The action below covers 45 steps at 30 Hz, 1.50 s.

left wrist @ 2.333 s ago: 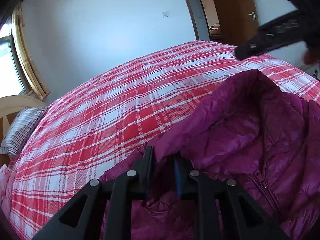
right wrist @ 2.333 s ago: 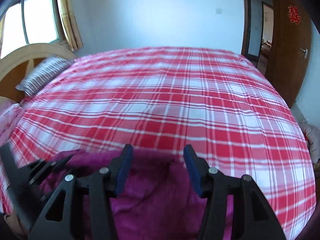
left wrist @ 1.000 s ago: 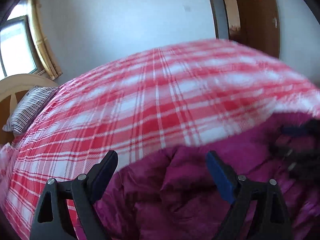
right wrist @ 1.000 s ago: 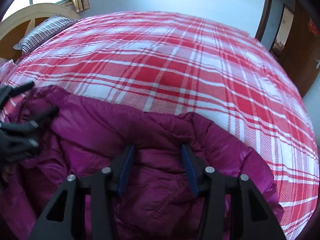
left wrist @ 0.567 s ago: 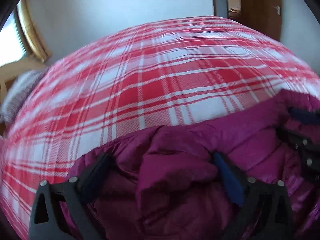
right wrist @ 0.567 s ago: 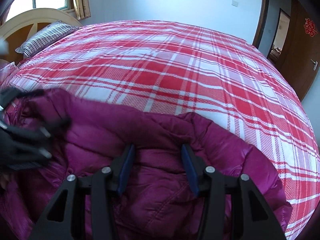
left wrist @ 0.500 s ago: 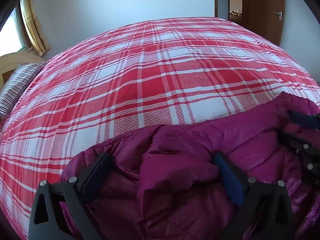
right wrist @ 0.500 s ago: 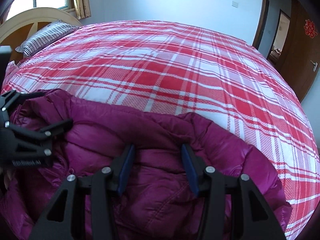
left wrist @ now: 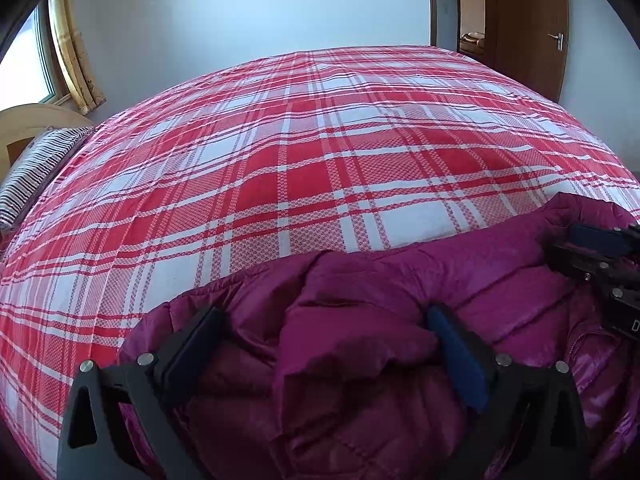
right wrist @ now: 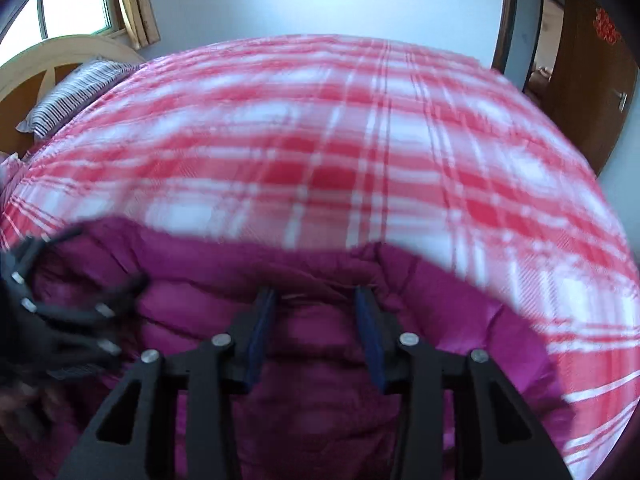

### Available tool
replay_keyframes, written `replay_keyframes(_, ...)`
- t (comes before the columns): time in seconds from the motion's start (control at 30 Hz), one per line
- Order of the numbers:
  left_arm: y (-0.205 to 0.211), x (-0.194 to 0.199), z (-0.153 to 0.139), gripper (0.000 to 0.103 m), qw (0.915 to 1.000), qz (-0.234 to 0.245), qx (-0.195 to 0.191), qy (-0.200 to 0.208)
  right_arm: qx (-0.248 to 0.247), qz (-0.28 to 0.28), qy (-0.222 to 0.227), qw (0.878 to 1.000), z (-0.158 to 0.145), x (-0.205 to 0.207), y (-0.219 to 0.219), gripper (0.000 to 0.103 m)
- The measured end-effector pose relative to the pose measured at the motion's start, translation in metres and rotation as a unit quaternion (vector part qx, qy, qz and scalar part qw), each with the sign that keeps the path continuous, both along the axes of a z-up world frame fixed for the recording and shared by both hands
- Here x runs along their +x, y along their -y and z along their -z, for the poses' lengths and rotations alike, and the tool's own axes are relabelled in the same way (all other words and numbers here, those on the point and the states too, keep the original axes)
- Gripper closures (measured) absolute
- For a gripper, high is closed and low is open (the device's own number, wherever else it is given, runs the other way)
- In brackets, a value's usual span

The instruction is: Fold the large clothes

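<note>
A magenta puffer jacket (left wrist: pixel 360 344) lies bunched on the near edge of a bed with a red and white plaid cover (left wrist: pixel 304 168). My left gripper (left wrist: pixel 324 328) is open wide, its jaws on either side of a raised fold of the jacket. My right gripper (right wrist: pixel 316 320) is open with a narrower gap, low over the jacket's upper edge (right wrist: pixel 320 276). The right gripper also shows at the right edge of the left wrist view (left wrist: pixel 600 256). The left gripper shows blurred at the left of the right wrist view (right wrist: pixel 60 320).
A striped pillow (left wrist: pixel 32 168) lies against a wooden headboard (right wrist: pixel 68 56) at the far left. A window with yellow curtains (left wrist: pixel 76 68) is behind it. A brown door (left wrist: pixel 528 24) stands at the back right. The bed's right edge (right wrist: pixel 600 216) drops off.
My left gripper let go of the jacket and opened wide, then settled low over a fold. My right gripper is moving now, its view blurred, and its jaws have drawn a little closer.
</note>
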<state>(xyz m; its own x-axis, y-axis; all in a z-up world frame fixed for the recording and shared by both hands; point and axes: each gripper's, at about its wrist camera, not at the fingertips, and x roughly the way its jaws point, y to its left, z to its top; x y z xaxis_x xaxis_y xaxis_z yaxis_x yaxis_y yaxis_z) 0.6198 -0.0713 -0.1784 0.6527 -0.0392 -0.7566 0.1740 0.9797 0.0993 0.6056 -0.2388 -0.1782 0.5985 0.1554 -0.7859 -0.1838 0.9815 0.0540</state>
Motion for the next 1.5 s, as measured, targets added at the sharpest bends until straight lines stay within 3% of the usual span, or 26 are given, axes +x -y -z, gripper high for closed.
replay_keyframes(0.37,0.0,0.003,0.001,0.001,1.0,0.001,-0.004,-0.008,-0.043,0.003,0.01,0.999,0.004,-0.003,-0.012,0.059)
replay_keyframes(1.5,0.002,0.003,0.003,0.001,0.9999,0.0,0.001,-0.01,-0.063,0.004,0.015,0.998,0.007,-0.003,-0.016,0.059)
